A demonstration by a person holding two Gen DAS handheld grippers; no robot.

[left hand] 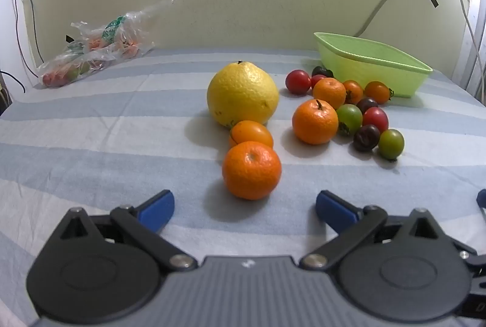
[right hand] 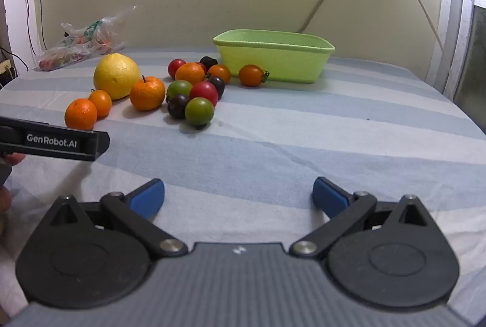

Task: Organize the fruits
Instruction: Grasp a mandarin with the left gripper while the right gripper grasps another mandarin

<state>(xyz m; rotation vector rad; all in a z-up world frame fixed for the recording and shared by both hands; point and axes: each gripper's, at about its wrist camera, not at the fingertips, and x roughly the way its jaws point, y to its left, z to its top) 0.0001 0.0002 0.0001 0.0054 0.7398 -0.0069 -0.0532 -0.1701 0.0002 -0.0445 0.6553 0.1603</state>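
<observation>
A big yellow citrus (left hand: 242, 93) (right hand: 116, 79), three mandarins and several small red, orange, green and dark tomatoes lie on a blue-striped cloth. The nearest mandarin (left hand: 251, 170) (right hand: 80, 114) sits just ahead of my open, empty left gripper (left hand: 244, 210), with an orange tomato (left hand: 251, 133) behind it. Another mandarin (left hand: 315, 122) (right hand: 147, 93) heads the tomato cluster (right hand: 194, 97). A light green plastic basket (left hand: 395, 64) (right hand: 316, 47) stands behind the cluster. My right gripper (right hand: 238, 198) is open and empty over bare cloth, well short of the fruit.
A clear plastic bag (left hand: 91, 53) (right hand: 79, 46) with more produce lies at the back left by the wall. The left gripper's body (right hand: 54, 141) shows at the left of the right wrist view. Cables hang on the wall at the back right.
</observation>
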